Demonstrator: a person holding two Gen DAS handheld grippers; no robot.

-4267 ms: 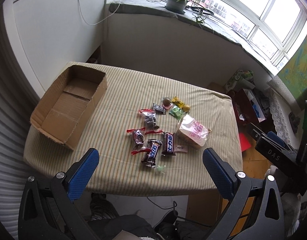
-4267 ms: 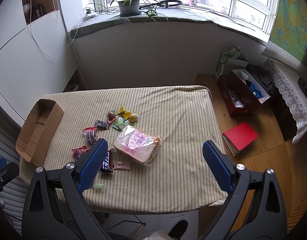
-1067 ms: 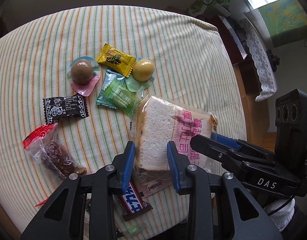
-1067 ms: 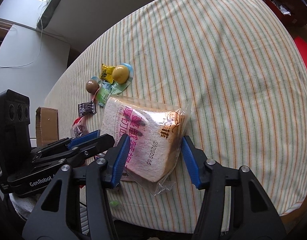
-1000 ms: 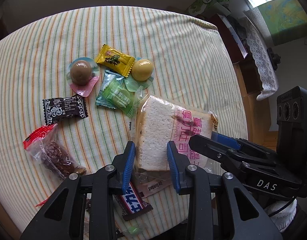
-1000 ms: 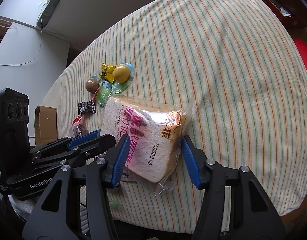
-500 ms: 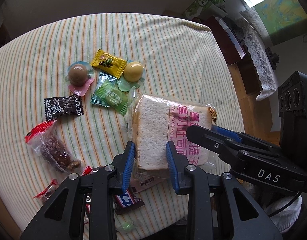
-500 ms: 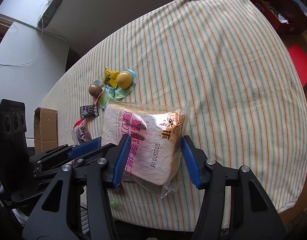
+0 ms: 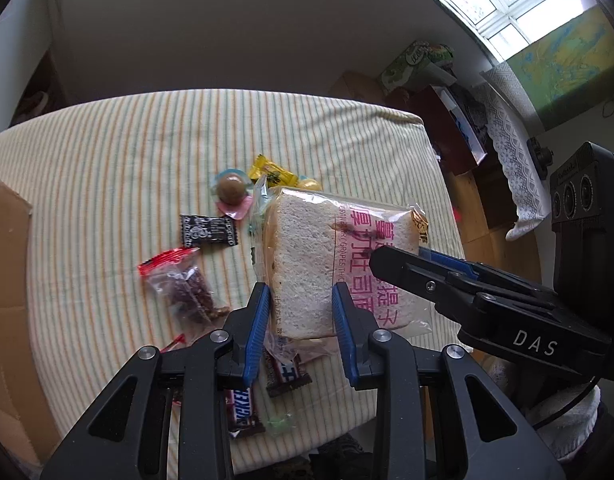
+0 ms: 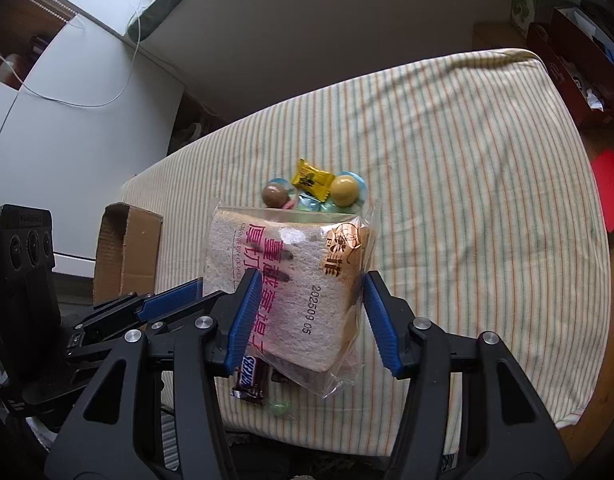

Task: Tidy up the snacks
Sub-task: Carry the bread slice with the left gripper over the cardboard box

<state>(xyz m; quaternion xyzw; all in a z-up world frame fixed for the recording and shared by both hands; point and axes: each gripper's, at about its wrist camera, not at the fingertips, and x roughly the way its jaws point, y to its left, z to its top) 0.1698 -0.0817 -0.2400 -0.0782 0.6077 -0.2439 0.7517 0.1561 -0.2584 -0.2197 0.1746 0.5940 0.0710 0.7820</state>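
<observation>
A clear bag of sliced bread (image 9: 307,248) with pink print hangs lifted above the striped table (image 10: 467,200). My left gripper (image 9: 301,296) is shut on the bag's near end. My right gripper (image 10: 311,284) is shut on the same bread bag (image 10: 283,248) from the other side, pads pressing both its flanks. Beneath and behind it lie a brown ball candy (image 9: 231,189), a yellow candy (image 10: 311,178), a yellow ball candy (image 10: 344,191), a black wrapper (image 9: 208,231), a red-edged nut bag (image 9: 183,284) and chocolate bars (image 9: 243,404).
An open cardboard box (image 10: 127,248) lies at the table's left end. The right half of the striped cloth holds nothing. On the floor to the right are a dark red box (image 9: 455,128) and a red book (image 10: 609,196).
Both grippers have risen together with the bread bag, which has come up off the table. The candies behind it are now partly covered by the bag.
</observation>
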